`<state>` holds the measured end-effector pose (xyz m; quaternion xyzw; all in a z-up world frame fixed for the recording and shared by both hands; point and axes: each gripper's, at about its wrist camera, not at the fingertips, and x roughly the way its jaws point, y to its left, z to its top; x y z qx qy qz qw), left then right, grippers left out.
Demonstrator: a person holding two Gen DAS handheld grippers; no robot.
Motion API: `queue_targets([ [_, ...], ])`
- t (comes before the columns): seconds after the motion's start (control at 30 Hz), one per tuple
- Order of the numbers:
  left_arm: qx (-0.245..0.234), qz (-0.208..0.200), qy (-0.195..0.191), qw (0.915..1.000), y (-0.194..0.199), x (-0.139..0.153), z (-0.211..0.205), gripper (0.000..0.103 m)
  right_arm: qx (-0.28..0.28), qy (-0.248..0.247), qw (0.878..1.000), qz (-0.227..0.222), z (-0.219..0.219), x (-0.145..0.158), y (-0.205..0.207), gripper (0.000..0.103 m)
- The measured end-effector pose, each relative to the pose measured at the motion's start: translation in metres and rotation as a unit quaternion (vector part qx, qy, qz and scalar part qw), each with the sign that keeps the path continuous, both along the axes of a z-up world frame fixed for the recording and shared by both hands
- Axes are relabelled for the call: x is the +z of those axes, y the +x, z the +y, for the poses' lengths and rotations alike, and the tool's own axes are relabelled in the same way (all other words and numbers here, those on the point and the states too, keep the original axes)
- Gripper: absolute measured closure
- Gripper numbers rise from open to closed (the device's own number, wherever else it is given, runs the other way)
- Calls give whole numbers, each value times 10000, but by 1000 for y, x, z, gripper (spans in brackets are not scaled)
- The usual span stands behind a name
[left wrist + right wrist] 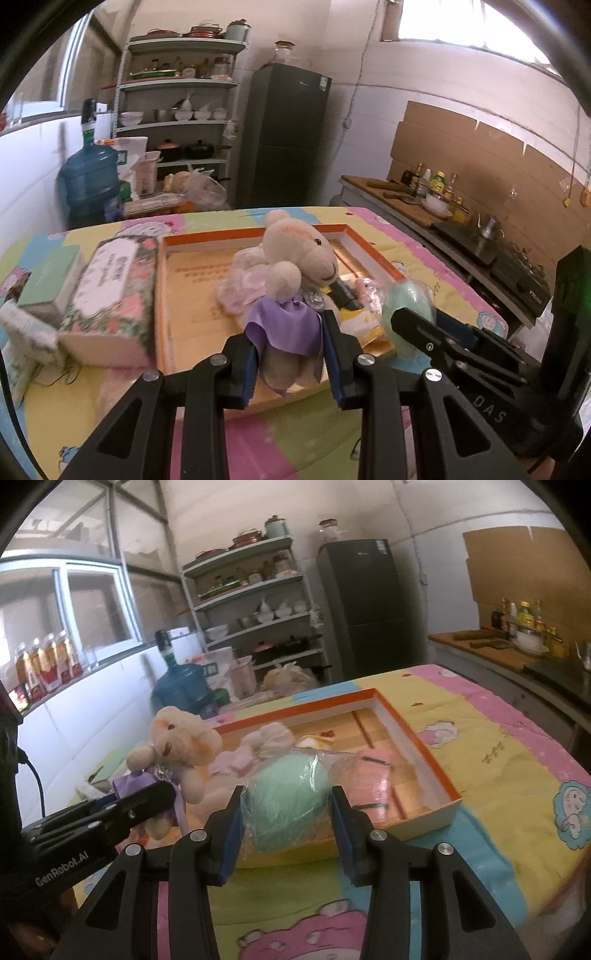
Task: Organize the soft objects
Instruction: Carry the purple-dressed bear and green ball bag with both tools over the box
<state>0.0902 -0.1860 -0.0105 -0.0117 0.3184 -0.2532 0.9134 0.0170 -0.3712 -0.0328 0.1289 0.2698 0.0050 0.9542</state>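
While the left gripper (pixel 290 354) clamps a teddy bear (pixel 295 258) by its purple-skirted body, the right gripper (pixel 286 827) grips a green ball (pixel 290 801) wrapped in clear plastic. Both toys hang over the near edge of the orange-rimmed box (pixel 424 738), the bear left of the ball.

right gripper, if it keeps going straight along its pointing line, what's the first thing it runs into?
Likely the shallow orange-rimmed box. The right gripper, jaws shut on the bagged green ball, points down over the box's near edge, so the ball would meet the pink packet or box floor first. Depth is unclear.
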Motion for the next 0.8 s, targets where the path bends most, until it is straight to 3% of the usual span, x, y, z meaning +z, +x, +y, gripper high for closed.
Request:
queue_targets([
  [0.37, -178, 75, 110, 9998, 20, -5, -41, 72, -282, 79, 9996, 14, -40, -7, 14, 58],
  [0.8, -145, 331, 216, 9991, 44, -25, -54, 72, -242, 150, 9995, 165, -54, -20, 41, 58],
])
